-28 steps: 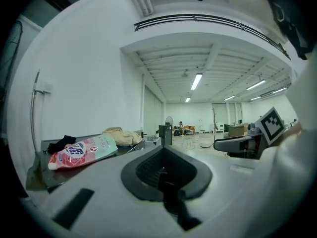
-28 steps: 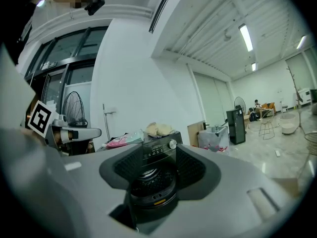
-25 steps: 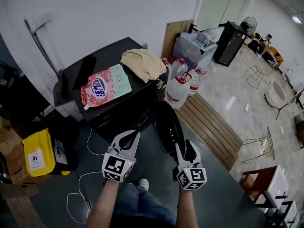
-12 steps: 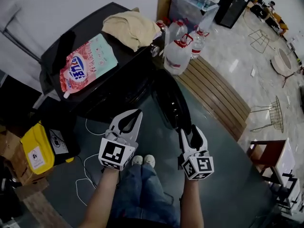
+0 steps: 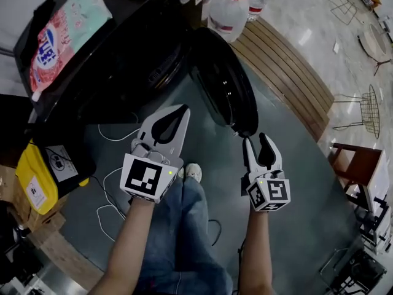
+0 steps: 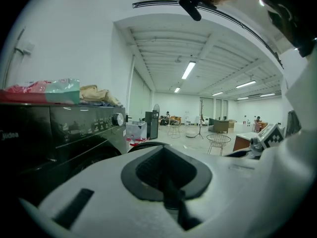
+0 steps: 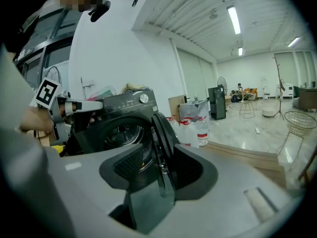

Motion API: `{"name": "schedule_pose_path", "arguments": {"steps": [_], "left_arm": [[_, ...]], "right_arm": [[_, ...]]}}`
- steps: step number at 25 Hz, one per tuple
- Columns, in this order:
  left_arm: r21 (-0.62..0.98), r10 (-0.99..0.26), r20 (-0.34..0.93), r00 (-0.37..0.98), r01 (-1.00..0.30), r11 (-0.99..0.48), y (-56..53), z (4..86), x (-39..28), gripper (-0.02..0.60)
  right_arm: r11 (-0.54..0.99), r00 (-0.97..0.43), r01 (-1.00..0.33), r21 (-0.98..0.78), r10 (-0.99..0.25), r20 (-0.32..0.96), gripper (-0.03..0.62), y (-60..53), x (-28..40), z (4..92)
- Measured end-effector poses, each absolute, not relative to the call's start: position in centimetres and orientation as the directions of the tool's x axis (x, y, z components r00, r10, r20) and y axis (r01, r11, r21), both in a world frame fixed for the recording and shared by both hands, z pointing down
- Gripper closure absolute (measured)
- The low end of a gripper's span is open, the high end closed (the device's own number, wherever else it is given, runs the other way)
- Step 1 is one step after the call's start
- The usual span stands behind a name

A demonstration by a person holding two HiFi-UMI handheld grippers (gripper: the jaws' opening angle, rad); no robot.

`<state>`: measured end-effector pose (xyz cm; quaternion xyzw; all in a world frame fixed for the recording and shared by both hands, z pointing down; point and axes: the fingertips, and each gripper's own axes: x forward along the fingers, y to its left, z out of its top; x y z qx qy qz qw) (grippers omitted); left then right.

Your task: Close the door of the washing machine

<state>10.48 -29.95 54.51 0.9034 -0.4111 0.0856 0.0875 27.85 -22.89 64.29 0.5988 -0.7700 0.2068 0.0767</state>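
The black washing machine [image 5: 104, 60] stands at the upper left, its round dark door [image 5: 218, 72] swung wide open toward me. My right gripper [image 5: 258, 141] is open at the door's free edge. In the right gripper view the door [image 7: 161, 128] runs edge-on between the two pads, my right gripper [image 7: 158, 167] straddles it with gaps either side, and the drum opening [image 7: 121, 135] lies behind. My left gripper [image 5: 183, 110] is shut and empty, held in front of the machine left of the door. In the left gripper view my left gripper [image 6: 166, 182] points past the control panel [image 6: 84, 125].
A pink detergent bag [image 5: 61, 29] lies on the machine's top. Large water bottles [image 5: 230, 11] stand beside it on a wooden platform [image 5: 288, 72]. A yellow container [image 5: 40, 177] and a white cable [image 5: 113, 189] lie on the floor at left. My leg and shoe [image 5: 193, 174] are below.
The head view has tipped further down, so the machine and door slid up the picture. The right gripper's open jaws now reach the door's lower edge. The left gripper stays shut.
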Motion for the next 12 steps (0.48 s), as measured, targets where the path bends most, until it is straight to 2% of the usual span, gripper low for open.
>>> {"name": "schedule_pose_path", "arguments": {"steps": [12], "left_arm": [[0.102,-0.695,0.258,0.671,-0.734,-0.671,-29.2,58.4,12.1,0.574]], "right_arm": [[0.251,-0.306,-0.952,-0.176,-0.806,0.507,0.408,-25.6,32.4,74.4]]}}
